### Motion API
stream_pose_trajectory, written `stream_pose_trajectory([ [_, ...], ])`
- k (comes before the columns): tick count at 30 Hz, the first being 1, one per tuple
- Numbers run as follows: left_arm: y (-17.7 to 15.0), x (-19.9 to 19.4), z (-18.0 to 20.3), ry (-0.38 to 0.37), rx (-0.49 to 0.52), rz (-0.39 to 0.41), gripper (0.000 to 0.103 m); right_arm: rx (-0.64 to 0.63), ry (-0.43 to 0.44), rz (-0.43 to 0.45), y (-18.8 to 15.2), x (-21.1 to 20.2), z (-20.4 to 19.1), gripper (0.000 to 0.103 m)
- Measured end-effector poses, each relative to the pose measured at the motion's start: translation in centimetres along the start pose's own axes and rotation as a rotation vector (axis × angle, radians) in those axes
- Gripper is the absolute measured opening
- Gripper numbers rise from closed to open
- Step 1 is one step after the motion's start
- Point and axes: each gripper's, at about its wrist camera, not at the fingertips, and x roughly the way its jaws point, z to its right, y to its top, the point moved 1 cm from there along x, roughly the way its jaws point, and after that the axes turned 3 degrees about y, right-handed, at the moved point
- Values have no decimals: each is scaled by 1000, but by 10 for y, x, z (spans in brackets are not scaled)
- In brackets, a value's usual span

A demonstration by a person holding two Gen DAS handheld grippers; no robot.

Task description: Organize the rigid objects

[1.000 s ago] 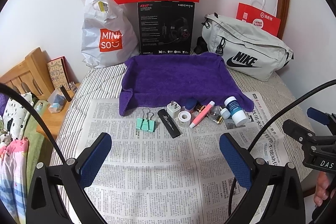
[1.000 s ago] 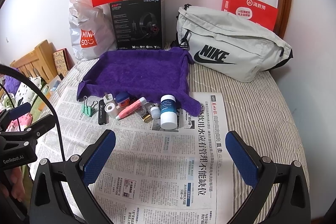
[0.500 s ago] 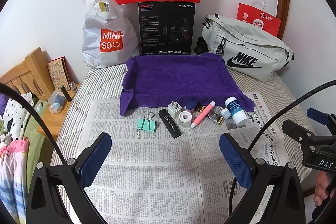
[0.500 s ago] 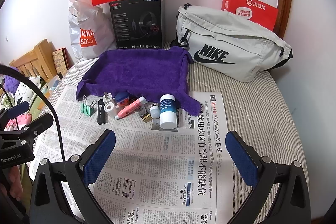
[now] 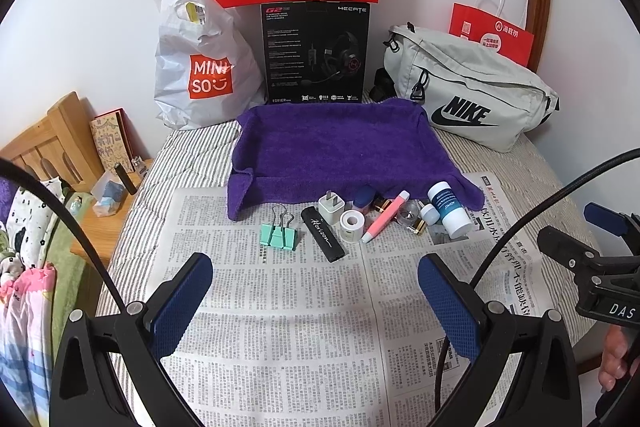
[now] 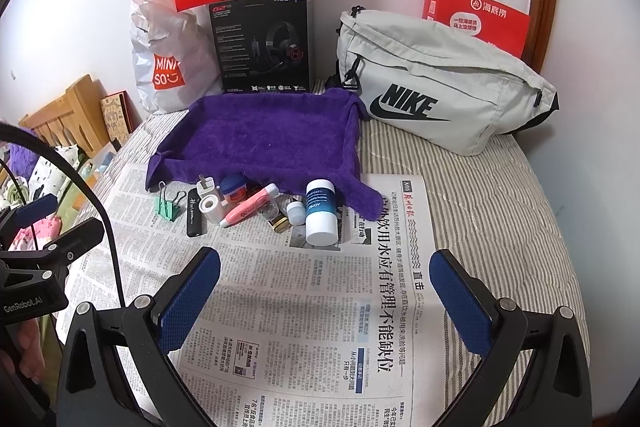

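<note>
Holding both grippers spread wide, empty. Black stick [image 5: 323,234] lies centre frame, above my left gripper [image 5: 316,291], long axis slanting lower right; left nearer than right gripper [image 6: 325,287].

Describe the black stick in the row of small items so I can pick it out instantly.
Start at the purple towel and drop to the row of small items on the newspaper. The black stick lies flat between the mint binder clip and white tape roll, the only black piece, with white script lettering.
</note>
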Motion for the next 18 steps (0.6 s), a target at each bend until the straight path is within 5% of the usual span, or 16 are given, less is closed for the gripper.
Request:
stream_pose_trajectory([
  [18, 0, 3, -2, 7, 2, 1, 103, -1, 5, 2, 0, 4, 1, 103],
])
